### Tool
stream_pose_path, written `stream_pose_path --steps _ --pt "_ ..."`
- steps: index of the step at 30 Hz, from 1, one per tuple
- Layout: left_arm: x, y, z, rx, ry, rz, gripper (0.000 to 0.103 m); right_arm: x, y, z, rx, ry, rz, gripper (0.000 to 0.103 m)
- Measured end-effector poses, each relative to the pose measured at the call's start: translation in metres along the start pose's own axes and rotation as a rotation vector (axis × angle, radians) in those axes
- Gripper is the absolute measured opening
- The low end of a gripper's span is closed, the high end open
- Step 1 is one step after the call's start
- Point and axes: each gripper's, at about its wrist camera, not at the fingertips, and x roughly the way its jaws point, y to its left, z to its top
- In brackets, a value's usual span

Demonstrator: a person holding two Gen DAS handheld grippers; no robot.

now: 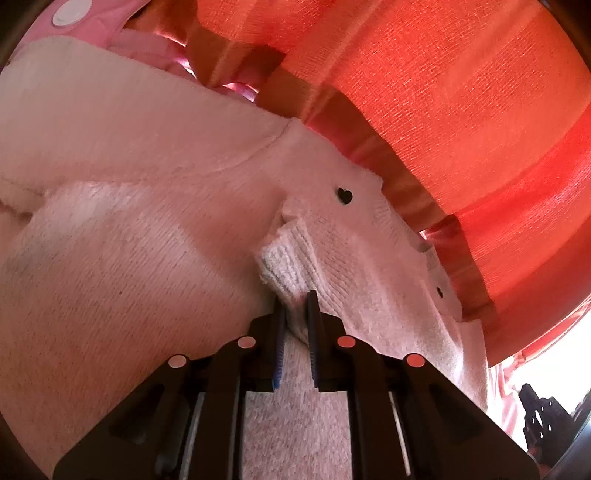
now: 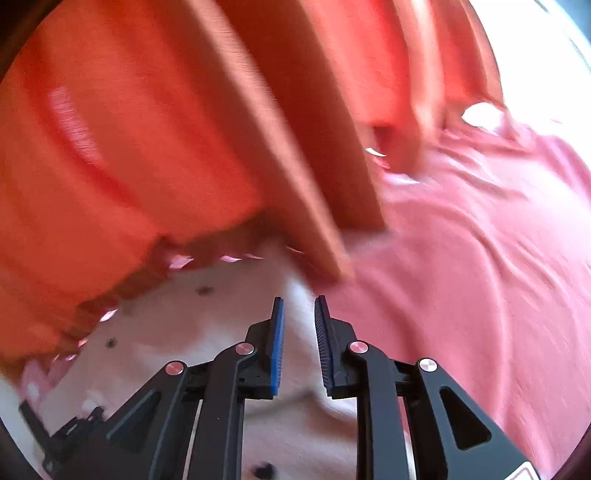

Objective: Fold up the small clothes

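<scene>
A small cream knitted sweater [image 1: 155,206] with black heart marks lies on the pink bed sheet. My left gripper [image 1: 295,299] is shut on a bunched fold of the sweater near its ribbed edge [image 1: 280,262]. In the right wrist view the sweater [image 2: 221,325] lies under and ahead of my right gripper [image 2: 298,301], whose jaws stand a little apart with nothing clearly pinched between them. That view is blurred.
An orange curtain [image 1: 461,110] hangs close behind the sweater, also in the right wrist view [image 2: 129,147]. A pink garment with a white button [image 1: 70,13] lies at far left. The pink sheet [image 2: 480,277] spreads to the right. The other gripper [image 1: 546,413] shows at lower right.
</scene>
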Motion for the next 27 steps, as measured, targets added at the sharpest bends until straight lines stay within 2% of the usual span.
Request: stream_pose_path --steps 1,2,3,6,8,9,11,13,14,15,16,17,18,20,22,23,24,26,27 --pt "0.0 0.0 0.0 0.001 0.001 0.0 0.011 0.019 0.005 -0.006 -0.042 0.069 -0.01 0.018" --pt "-0.001 0.0 0.0 0.0 0.0 -0.002 0.011 0.048 0.003 -0.016 -0.074 0.177 -0.064 0.016" --pt "-0.001 0.001 -0.001 -0.003 -0.001 -0.005 0.011 0.062 -0.004 -0.024 -0.06 0.232 -0.104 0.006" --pt "-0.004 0.005 0.0 -0.019 0.002 -0.022 0.011 0.05 -0.003 -0.02 -0.015 0.221 -0.111 0.008" --pt "-0.01 0.007 0.001 -0.024 0.007 -0.028 0.012 0.024 0.003 -0.014 0.041 0.168 -0.048 0.018" --pt "-0.017 0.01 0.003 -0.029 0.011 -0.03 0.013 0.009 0.01 -0.015 0.055 0.137 -0.01 0.019" --pt "-0.039 0.024 0.013 -0.051 -0.008 -0.015 0.026 -0.006 0.024 -0.022 0.015 0.121 0.027 0.019" --pt "-0.074 0.053 0.032 -0.099 -0.085 0.035 0.048 -0.017 0.038 -0.033 -0.032 0.123 0.059 0.02" --pt "-0.089 0.068 0.04 -0.119 -0.12 0.065 0.051 -0.02 0.043 -0.038 -0.048 0.134 0.075 0.022" --pt "-0.104 0.085 0.05 -0.136 -0.151 0.107 0.061 -0.022 0.051 -0.045 -0.067 0.147 0.095 0.024" --pt "-0.121 0.11 0.062 -0.16 -0.184 0.187 0.067 -0.022 0.059 -0.049 -0.078 0.15 0.103 0.026" --pt "-0.138 0.138 0.073 -0.2 -0.217 0.27 0.067 -0.022 0.067 -0.051 -0.092 0.149 0.107 0.029" --pt "-0.146 0.153 0.078 -0.228 -0.231 0.304 0.067 -0.022 0.074 -0.051 -0.119 0.149 0.108 0.032" --pt "-0.173 0.205 0.091 -0.356 -0.276 0.383 0.067 -0.022 0.085 -0.06 -0.155 0.151 0.104 0.034" --pt "-0.194 0.248 0.099 -0.477 -0.325 0.416 0.067 -0.017 0.09 -0.064 -0.18 0.167 0.104 0.034" --pt "-0.199 0.26 0.103 -0.503 -0.344 0.422 0.067 -0.016 0.092 -0.067 -0.187 0.174 0.105 0.034" --pt "-0.203 0.27 0.107 -0.513 -0.357 0.416 0.067 -0.014 0.095 -0.071 -0.195 0.181 0.104 0.034" --pt "-0.202 0.281 0.117 -0.511 -0.356 0.451 0.064 -0.012 0.098 -0.076 -0.205 0.187 0.099 0.034" --pt "-0.199 0.285 0.12 -0.514 -0.352 0.45 0.055 -0.011 0.099 -0.078 -0.211 0.189 0.097 0.035"
